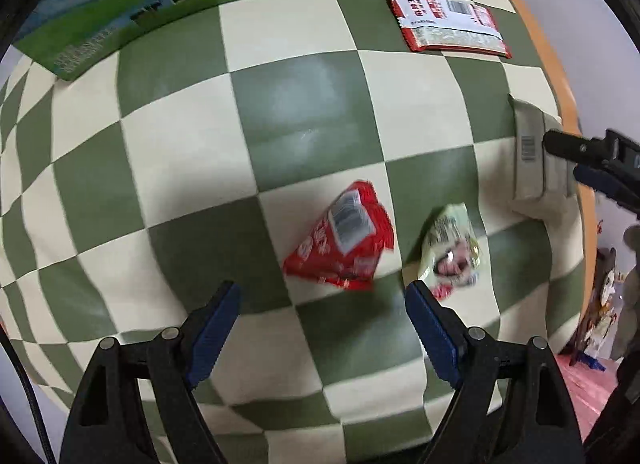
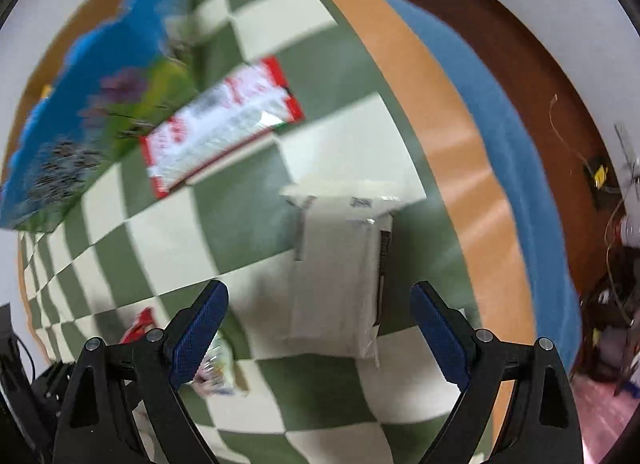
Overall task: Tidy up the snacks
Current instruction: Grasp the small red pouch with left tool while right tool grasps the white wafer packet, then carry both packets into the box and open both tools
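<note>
Both spread, empty: left gripper (image 1: 322, 314) above the 2 light, crinkly snack packets, red (image 1: 340, 238) and pale green (image 1: 450, 248); right gripper (image 2: 318, 314) above a soft white pack (image 2: 340, 264) near the table's orange edge (image 2: 452, 151), probably best pinched mid-body.

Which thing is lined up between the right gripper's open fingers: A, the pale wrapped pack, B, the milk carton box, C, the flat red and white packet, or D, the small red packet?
A: in the right wrist view the pale wrapped pack lies just ahead of the right gripper, framed by its open fingers.

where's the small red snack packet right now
In the left wrist view the small red packet lies on the checkered cloth, just ahead of the open left gripper, beside a pale green packet.
</note>
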`<state>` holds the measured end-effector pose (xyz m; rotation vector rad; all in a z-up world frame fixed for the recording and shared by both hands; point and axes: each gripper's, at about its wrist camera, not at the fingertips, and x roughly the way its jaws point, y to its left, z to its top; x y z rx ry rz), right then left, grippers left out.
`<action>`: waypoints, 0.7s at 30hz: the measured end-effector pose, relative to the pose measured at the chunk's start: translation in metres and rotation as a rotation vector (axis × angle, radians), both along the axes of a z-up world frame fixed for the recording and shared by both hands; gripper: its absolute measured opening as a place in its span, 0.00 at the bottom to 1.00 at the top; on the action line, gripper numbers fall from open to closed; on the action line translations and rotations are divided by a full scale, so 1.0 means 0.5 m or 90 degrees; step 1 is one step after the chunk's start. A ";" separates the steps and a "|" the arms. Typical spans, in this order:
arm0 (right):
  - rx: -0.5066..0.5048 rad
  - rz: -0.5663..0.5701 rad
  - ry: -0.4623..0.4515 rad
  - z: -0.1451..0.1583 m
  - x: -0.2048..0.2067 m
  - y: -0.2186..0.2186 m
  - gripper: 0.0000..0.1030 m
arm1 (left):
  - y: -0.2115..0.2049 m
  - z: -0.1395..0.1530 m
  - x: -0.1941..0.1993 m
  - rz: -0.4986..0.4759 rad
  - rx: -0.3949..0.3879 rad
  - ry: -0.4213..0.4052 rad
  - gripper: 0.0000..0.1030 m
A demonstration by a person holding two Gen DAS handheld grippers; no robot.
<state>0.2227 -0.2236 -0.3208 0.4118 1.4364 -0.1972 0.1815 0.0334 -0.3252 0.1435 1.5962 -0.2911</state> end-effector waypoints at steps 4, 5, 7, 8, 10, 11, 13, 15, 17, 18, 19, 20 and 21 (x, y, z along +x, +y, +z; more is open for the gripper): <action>-0.002 -0.009 0.001 -0.043 -0.004 -0.007 0.58 | -0.008 -0.021 0.013 0.032 -0.018 0.008 0.41; -0.006 -0.004 -0.003 -0.049 -0.003 -0.002 0.57 | -0.006 -0.026 0.017 0.049 -0.022 0.010 0.41; -0.012 0.021 -0.007 -0.050 -0.004 0.017 0.56 | 0.001 -0.025 0.021 0.073 -0.031 0.007 0.40; -0.011 0.033 -0.006 -0.049 -0.005 0.028 0.56 | 0.007 -0.023 0.024 0.088 -0.034 0.006 0.40; 0.001 0.065 0.001 -0.052 -0.008 0.057 0.56 | 0.025 -0.018 0.029 0.113 -0.033 0.000 0.40; 0.010 0.088 0.008 -0.055 -0.011 0.079 0.56 | 0.039 -0.016 0.031 0.129 -0.033 -0.004 0.40; 0.025 0.121 0.019 -0.061 -0.019 0.115 0.56 | 0.059 -0.016 0.040 0.155 -0.034 -0.003 0.40; 0.028 0.151 0.028 -0.069 -0.026 0.149 0.56 | 0.080 -0.024 0.051 0.177 -0.042 0.010 0.42; 0.031 0.162 0.034 -0.080 -0.029 0.170 0.56 | 0.088 -0.036 0.059 0.197 -0.061 0.030 0.43; 0.031 0.162 0.036 -0.087 -0.030 0.176 0.58 | 0.088 -0.043 0.062 0.201 -0.064 0.038 0.44; 0.027 0.161 0.036 -0.091 -0.031 0.177 0.59 | 0.085 -0.047 0.064 0.198 -0.063 0.040 0.44; 0.023 0.159 0.038 -0.095 -0.032 0.180 0.60 | 0.079 -0.051 0.065 0.192 -0.059 0.039 0.44; 0.021 0.158 0.040 -0.101 -0.033 0.184 0.61 | 0.072 -0.054 0.064 0.189 -0.054 0.036 0.44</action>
